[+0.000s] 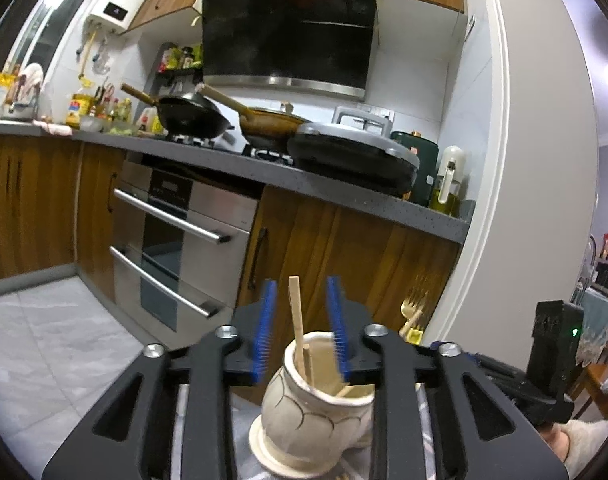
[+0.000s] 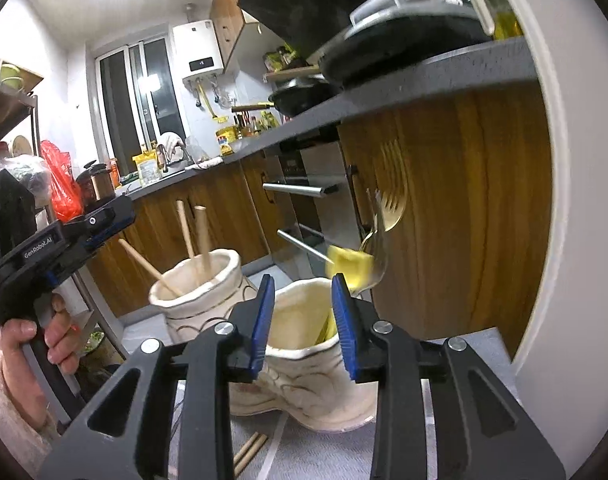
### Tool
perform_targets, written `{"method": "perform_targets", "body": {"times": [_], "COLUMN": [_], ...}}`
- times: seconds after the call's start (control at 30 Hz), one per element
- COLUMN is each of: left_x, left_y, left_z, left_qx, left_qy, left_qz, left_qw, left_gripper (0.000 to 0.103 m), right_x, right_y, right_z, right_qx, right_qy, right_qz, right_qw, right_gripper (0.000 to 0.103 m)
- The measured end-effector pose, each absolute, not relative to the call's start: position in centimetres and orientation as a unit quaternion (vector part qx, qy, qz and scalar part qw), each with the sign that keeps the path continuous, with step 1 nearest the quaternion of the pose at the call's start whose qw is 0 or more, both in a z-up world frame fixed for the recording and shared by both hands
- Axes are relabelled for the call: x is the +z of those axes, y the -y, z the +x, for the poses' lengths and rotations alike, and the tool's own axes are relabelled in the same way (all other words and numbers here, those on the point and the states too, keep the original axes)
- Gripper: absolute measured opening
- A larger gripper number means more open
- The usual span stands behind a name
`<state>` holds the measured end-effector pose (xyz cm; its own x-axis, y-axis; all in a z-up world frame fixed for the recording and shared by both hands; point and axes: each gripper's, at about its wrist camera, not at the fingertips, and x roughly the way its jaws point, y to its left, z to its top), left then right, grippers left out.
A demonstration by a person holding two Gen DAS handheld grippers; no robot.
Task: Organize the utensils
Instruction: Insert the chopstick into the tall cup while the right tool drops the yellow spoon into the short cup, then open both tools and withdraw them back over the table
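Observation:
Two cream ceramic holders stand side by side. The left holder (image 1: 315, 412) (image 2: 200, 292) has wooden chopsticks (image 1: 298, 324) (image 2: 202, 236) standing in it. My left gripper (image 1: 302, 308) is open and empty just above its mouth; it also shows from outside in the right wrist view (image 2: 64, 236). The right holder (image 2: 304, 344) holds gold forks with yellow handles (image 2: 377, 236) (image 1: 413, 312), blurred. My right gripper (image 2: 304, 304) is open over this holder's mouth, holding nothing.
More wooden chopsticks (image 2: 250, 452) lie on the grey cloth (image 2: 315, 456) in front of the holders. Behind are wooden cabinets (image 2: 463, 208), a steel oven (image 1: 172, 240) and a grey counter (image 1: 343, 188) with pans.

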<state>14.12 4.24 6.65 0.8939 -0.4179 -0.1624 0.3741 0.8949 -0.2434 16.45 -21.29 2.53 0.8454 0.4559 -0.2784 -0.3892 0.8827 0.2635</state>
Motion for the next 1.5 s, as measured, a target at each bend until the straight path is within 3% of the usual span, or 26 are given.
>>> {"method": "perform_targets", "body": {"times": [0.13, 0.2, 0.27, 0.6, 1.1, 1.37, 1.47, 1.5], "left_x": [7.1, 7.1, 7.0, 4.6, -1.4, -2.6, -2.6, -2.6], "left_y": [-4.5, -4.5, -4.4, -3.7, -2.0, -3.7, -3.9, -4.0], "left_z": [11.8, 10.2, 8.8, 3.6, 0.7, 0.1, 0.2, 0.2], "left_qx": [-0.180, -0.164, -0.149, -0.127, -0.078, -0.068, -0.068, -0.070], "left_qy": [-0.113, -0.121, -0.125, -0.183, -0.305, -0.332, -0.333, -0.333], "left_qz": [-0.082, -0.068, -0.057, -0.049, 0.013, -0.005, -0.010, -0.014], "left_qw": [0.974, 0.977, 0.979, 0.974, 0.949, 0.941, 0.940, 0.940], "left_gripper": [0.044, 0.062, 0.073, 0.093, 0.095, 0.095, 0.095, 0.095], "right_x": [2.9, 2.8, 2.7, 2.3, -2.6, -4.1, -4.1, -4.1], "right_y": [22.1, 22.3, 22.5, 22.6, 19.0, 15.7, 13.9, 13.4], "right_z": [14.3, 13.3, 12.5, 9.3, 7.1, 6.3, 5.8, 5.8], "right_qx": [0.216, 0.209, 0.211, 0.218, 0.239, 0.274, 0.290, 0.294], "right_qy": [-0.173, -0.184, -0.193, -0.236, -0.322, -0.359, -0.367, -0.370], "right_qz": [0.078, 0.064, 0.059, 0.034, -0.032, -0.035, -0.047, -0.049], "right_qw": [0.958, 0.958, 0.956, 0.946, 0.916, 0.892, 0.882, 0.880], "right_gripper": [0.055, 0.063, 0.069, 0.098, 0.098, 0.097, 0.083, 0.074]}}
